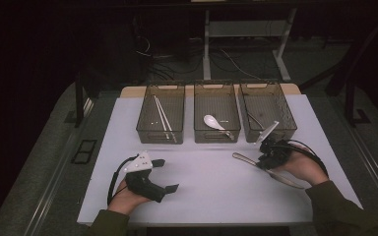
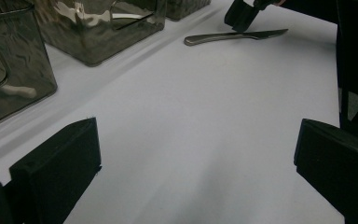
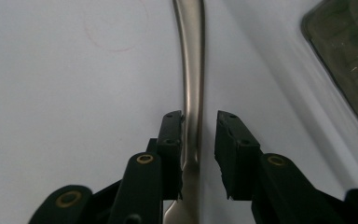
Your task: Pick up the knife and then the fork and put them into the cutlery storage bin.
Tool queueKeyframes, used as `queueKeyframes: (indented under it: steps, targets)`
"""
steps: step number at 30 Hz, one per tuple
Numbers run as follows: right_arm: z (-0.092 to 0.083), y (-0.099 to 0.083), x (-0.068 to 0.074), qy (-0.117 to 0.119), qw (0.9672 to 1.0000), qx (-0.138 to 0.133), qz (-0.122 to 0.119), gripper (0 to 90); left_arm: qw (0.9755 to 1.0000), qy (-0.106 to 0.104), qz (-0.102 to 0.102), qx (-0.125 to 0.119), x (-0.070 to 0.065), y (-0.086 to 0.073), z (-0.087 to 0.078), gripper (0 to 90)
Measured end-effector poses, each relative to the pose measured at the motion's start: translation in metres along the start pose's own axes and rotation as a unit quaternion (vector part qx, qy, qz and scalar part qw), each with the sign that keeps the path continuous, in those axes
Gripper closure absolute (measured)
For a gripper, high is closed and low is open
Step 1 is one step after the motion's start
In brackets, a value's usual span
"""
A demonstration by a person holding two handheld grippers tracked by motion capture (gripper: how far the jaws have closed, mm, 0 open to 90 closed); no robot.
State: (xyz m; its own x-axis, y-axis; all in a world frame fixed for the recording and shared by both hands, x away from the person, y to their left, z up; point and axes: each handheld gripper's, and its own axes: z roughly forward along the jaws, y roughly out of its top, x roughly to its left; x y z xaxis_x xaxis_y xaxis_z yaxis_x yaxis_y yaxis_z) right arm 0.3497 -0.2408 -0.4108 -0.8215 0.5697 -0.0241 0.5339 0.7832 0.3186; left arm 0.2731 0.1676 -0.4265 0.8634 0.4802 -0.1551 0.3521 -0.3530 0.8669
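**On the white tabletop, a knife between loosened jaws**

On the white table surface [image 1: 202,187] in front of three smoky translucent plastic bins, we have the long silver metal table knife [image 1: 263,167] lying flat, near the front of the right-hand bin [image 1: 268,110]. Our right gripper [image 1: 269,153] stands over it with the handle running between the two black pads. In the right gripper view the knife [image 3: 192,88] touches one pad while a gap shows at the other, so the jaws stand narrowly apart and clamp nothing.

We judge the bins sort cutlery by kind: the left bin [image 1: 161,110] holds pale chopsticks [image 1: 163,118], the middle bin [image 1: 216,110] a white ceramic soup spoon [image 1: 213,122]. The knife lies closest to the right bin, likely its place.

Our left gripper [image 1: 163,174] rests on the table well apart, jaws wide and empty, out of the way.
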Motion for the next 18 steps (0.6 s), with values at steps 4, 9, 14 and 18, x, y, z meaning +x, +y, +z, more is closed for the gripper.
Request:
queueKeyframes:
  steps: [4,9,14,18]
  targets:
    - [0.007,0.009,0.001,0.005,0.9994,0.032,-0.013,73.6,1.0,-0.001,0.0,0.0,0.0,0.0,0.0,0.0]
    - [0.013,0.013,0.001,0.008,0.9985,0.053,-0.012,75.9,1.0,-0.002,0.0,0.0,0.0,0.0,0.0,0.0]
    - [0.015,0.014,-0.002,0.016,0.9978,0.064,-0.006,76.4,1.0,-0.002,0.001,0.002,0.0,0.0,0.001,0.0]
    - [0.016,0.016,-0.004,0.024,0.9974,0.068,-0.002,76.7,1.0,-0.003,0.002,0.002,0.0,0.0,0.001,0.0]
